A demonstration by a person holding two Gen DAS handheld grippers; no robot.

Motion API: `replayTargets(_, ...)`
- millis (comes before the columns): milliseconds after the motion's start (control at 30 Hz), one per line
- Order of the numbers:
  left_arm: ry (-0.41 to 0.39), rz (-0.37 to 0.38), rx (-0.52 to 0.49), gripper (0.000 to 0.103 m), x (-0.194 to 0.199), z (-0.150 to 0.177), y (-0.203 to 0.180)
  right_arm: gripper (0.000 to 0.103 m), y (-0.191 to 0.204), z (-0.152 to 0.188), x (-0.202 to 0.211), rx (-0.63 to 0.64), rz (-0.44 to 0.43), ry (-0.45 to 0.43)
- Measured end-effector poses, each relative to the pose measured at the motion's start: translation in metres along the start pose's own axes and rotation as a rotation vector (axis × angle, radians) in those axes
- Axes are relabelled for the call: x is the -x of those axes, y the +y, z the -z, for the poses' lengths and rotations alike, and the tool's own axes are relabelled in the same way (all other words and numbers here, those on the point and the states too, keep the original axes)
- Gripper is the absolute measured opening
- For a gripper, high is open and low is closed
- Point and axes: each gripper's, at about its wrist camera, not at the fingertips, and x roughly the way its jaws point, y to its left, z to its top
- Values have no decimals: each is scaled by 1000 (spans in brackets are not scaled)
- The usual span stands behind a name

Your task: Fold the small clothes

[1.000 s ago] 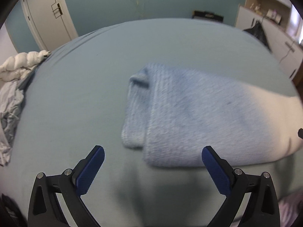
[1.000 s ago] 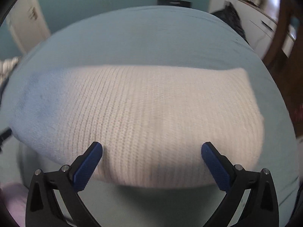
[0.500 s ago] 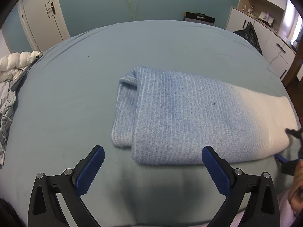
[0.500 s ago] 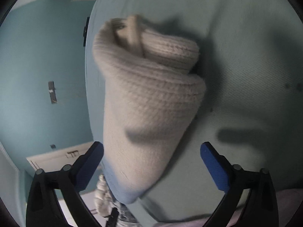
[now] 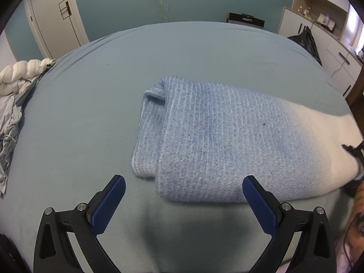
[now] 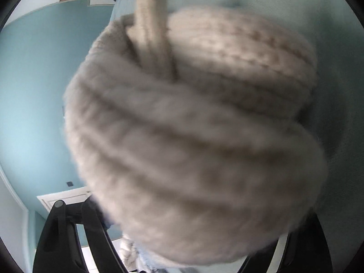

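Note:
A knitted sweater (image 5: pixel 218 141), blue fading to cream on the right, lies folded lengthwise on the grey-blue bed (image 5: pixel 91 118). My left gripper (image 5: pixel 184 202) is open and empty, just in front of the sweater's near edge. In the left wrist view the right gripper (image 5: pixel 355 152) pokes in at the sweater's cream end. In the right wrist view the cream end (image 6: pixel 193 122) fills the frame, blurred and very close, and hides my fingertips; the jaws stand wide around it.
Crumpled grey cloth (image 5: pixel 9 132) and a white puffy duvet (image 5: pixel 22 72) lie at the bed's left edge. White cabinets (image 5: pixel 329 45) and a black bag (image 5: pixel 304 41) stand at the back right. A door (image 5: pixel 52 18) is at the back left.
The right gripper has turned onto its side and pushed in against the sweater's cream end, which now covers its fingers. The left gripper has stayed in place, open.

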Motion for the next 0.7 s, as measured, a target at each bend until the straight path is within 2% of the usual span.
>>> replayTargets(33, 2, -8, -4, 103, -2, 1, -1, 57, 5, 3, 4, 34, 27, -18)
replayTargets(133, -1, -24, -15, 103, -2, 3, -4, 45, 27, 12, 22, 134, 94, -69)
replayTargets(333, -65, -68, -127, 103, 16, 8, -38, 43, 72, 44, 93, 348, 163, -256)
replayTargets(467, -101, -28, -190, 103, 31, -3, -83, 43, 88, 56, 138, 501, 201, -347)
replayTargets(567, -98, 56, -207, 103, 31, -14, -118, 43, 90, 63, 148, 533, 212, -366)
replayTargets(667, -25, 50, -243, 103, 9, -19, -155, 43, 94, 79, 135, 544, 214, -370)
replayTargets(700, -13, 31, -269, 103, 2, -18, -168, 43, 100, 71, 128, 549, 215, -370)
